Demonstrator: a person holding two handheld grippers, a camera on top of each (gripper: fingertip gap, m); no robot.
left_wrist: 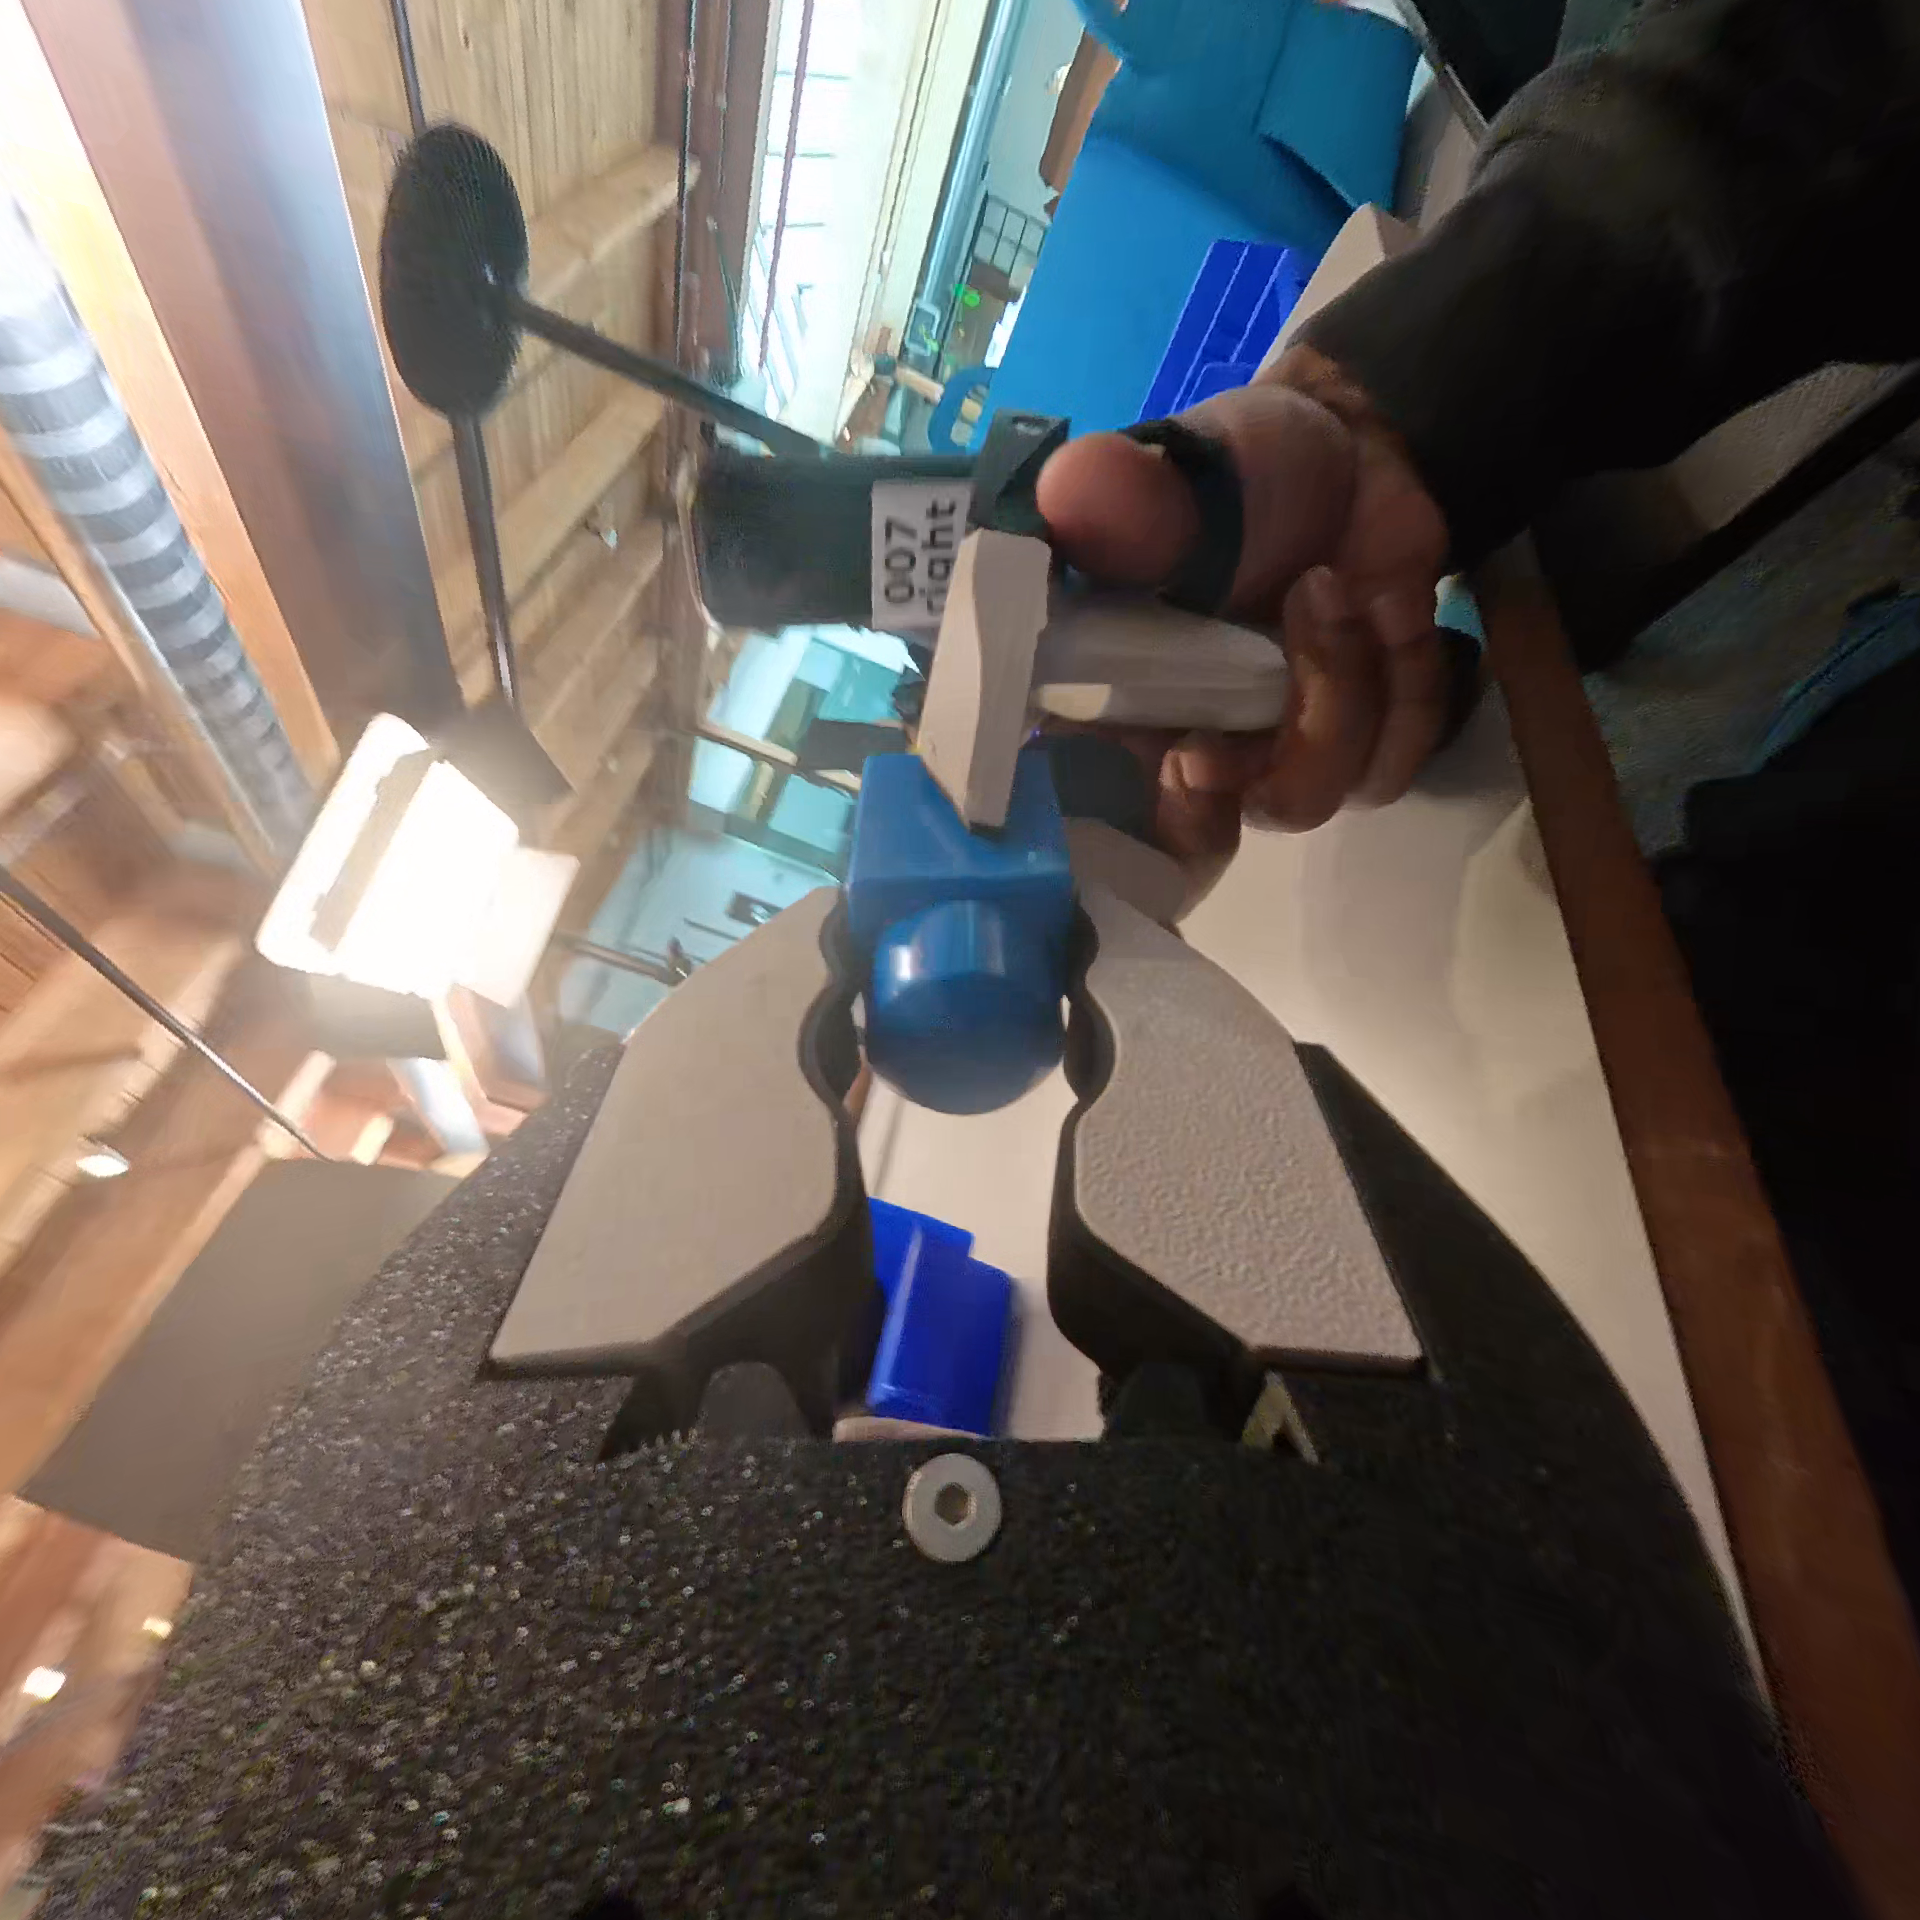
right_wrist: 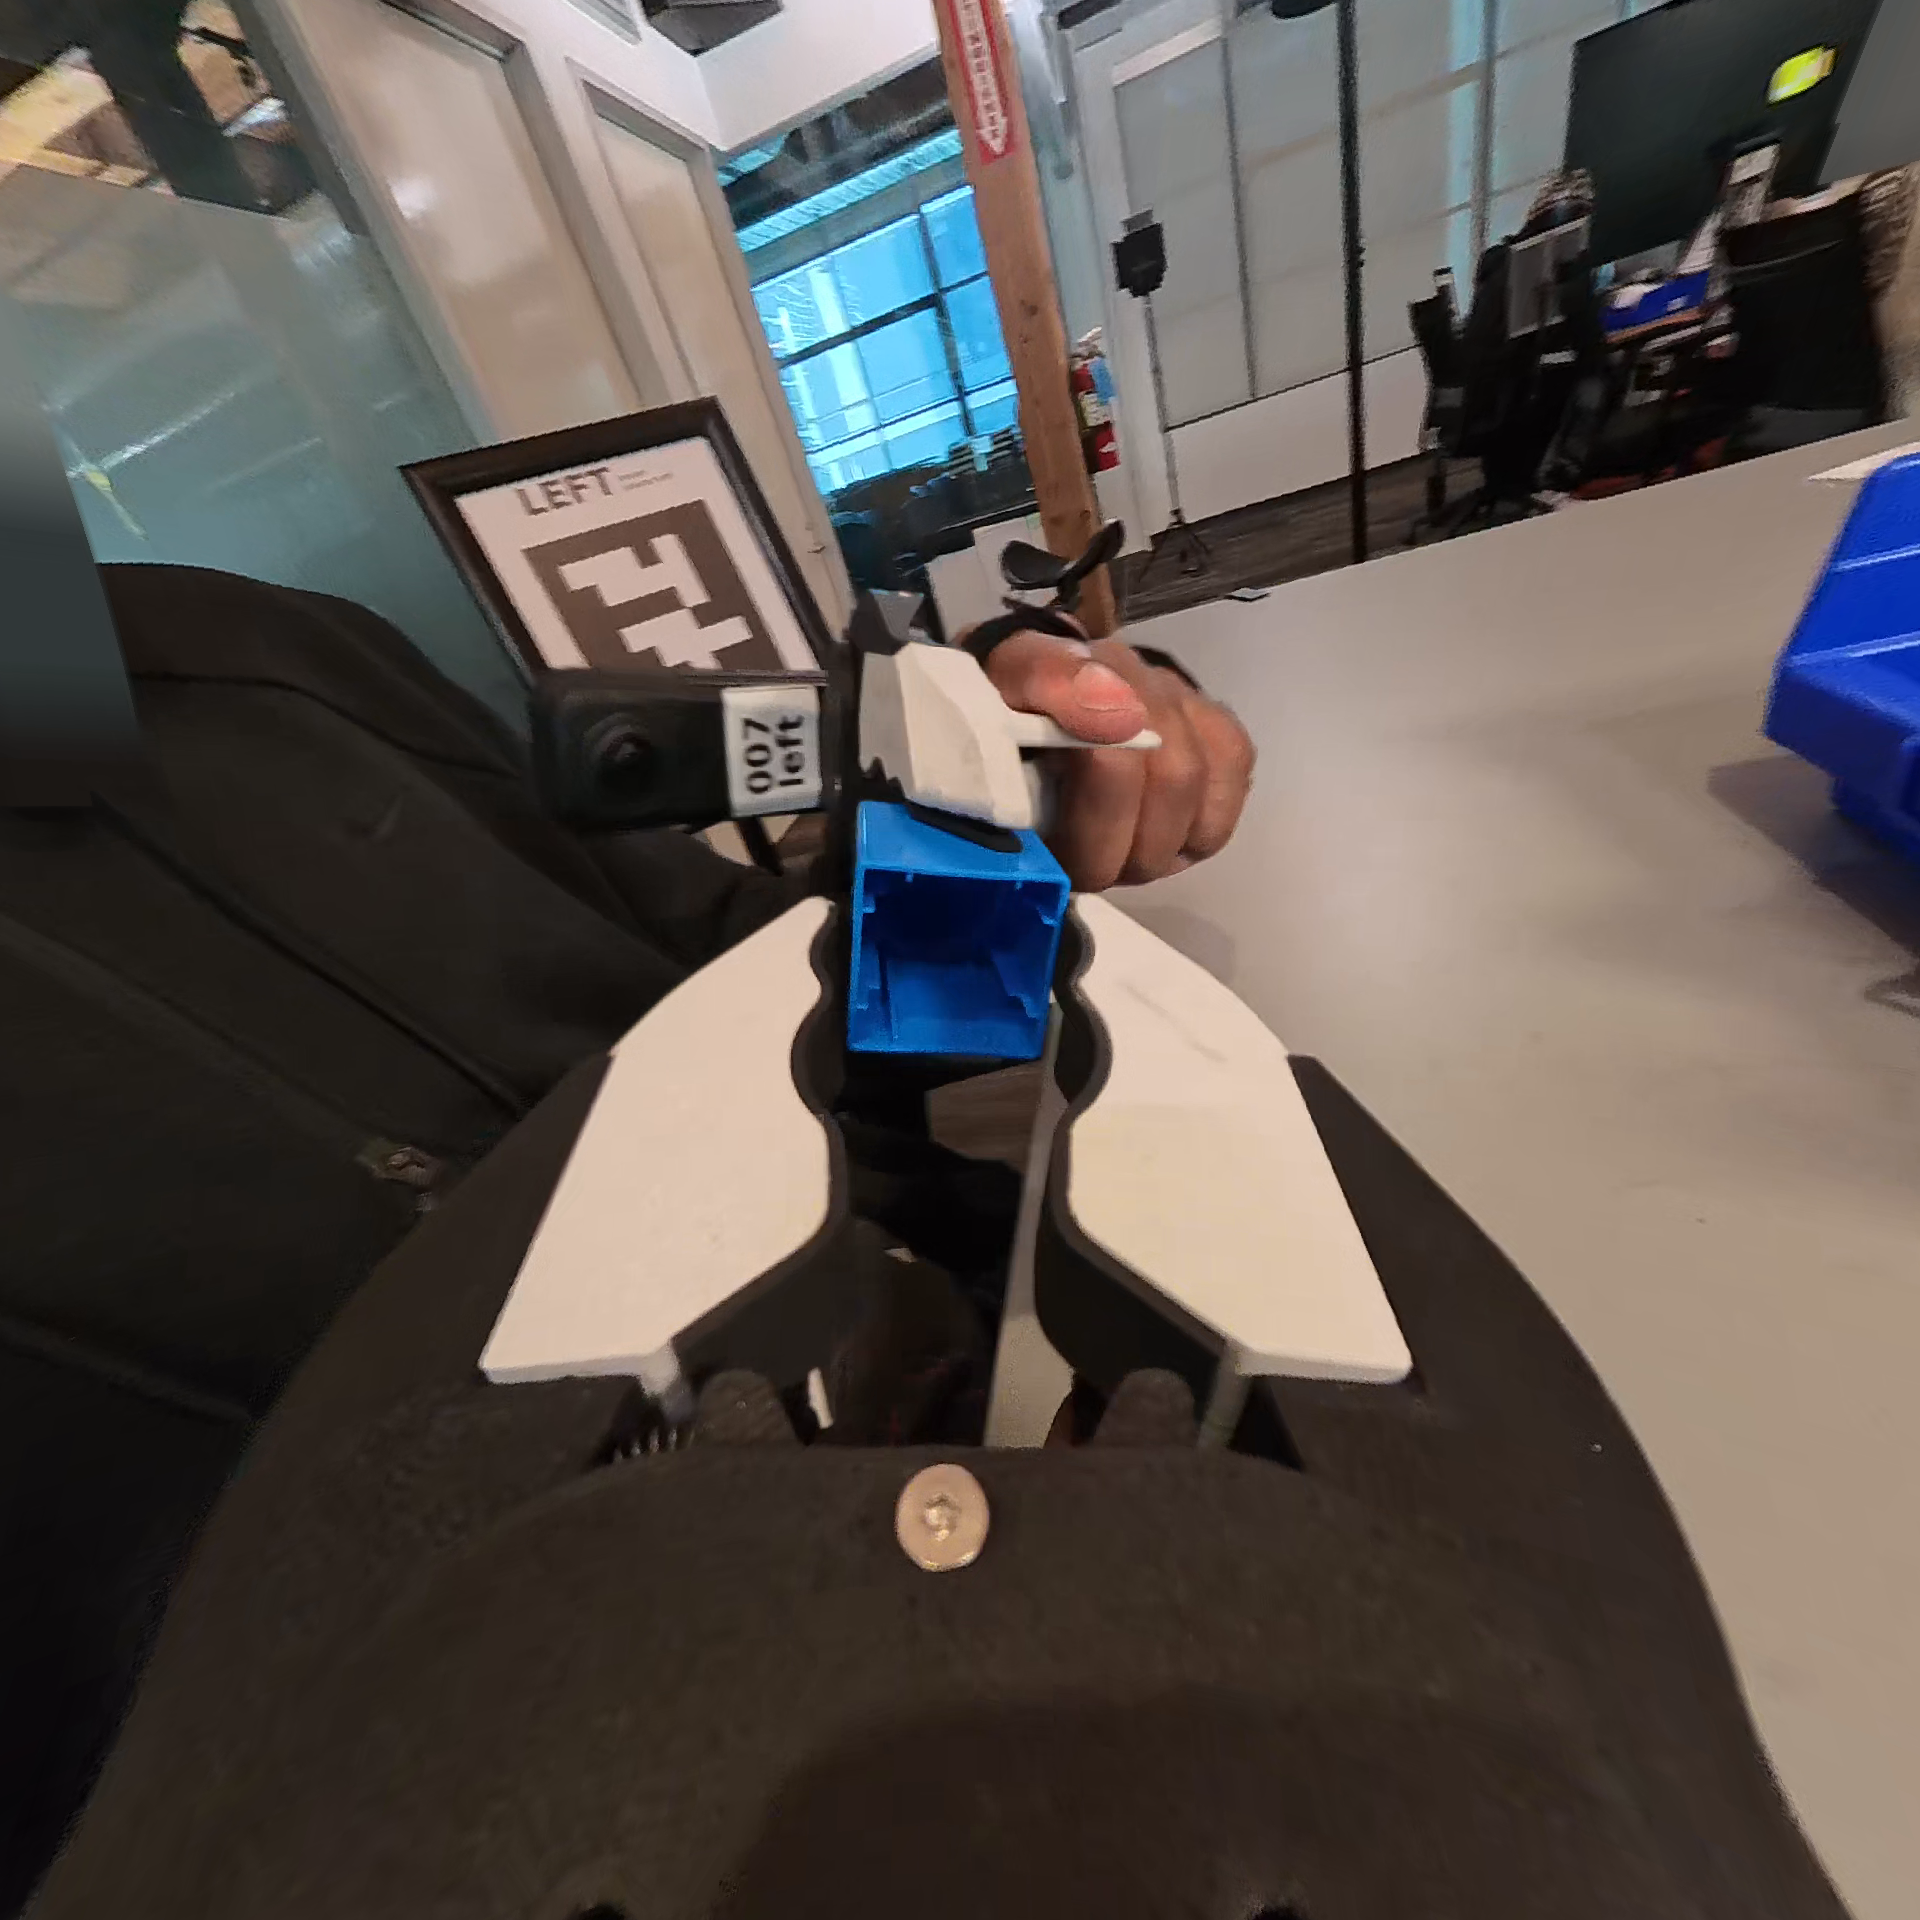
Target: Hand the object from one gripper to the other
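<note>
- Mid-handover, by my read: both grippers are on the blue block at once, and it hangs in the air above the tabletop, resting on nothing.
- Left gripper: its fingers are closed against the block's two sides, near the end with the rounded knob, which faces this camera.
- Right gripper: its fingers are closed on the block's other end, the open hollow end, which faces its camera.
- In each view the other gripper's fingers cross the block's far end, roughly at right angles to the near pair.
- Done: second grip looks taken. Left: one gripper has to let go. I cannot tell which is giving and which receiving.
- Pose: the grippers face each other, tips nearly meeting. Right hand is wrapped around its handle, thumb on top; left hand likewise.
- A blue bin sits on the tabletop, well apart.
</note>
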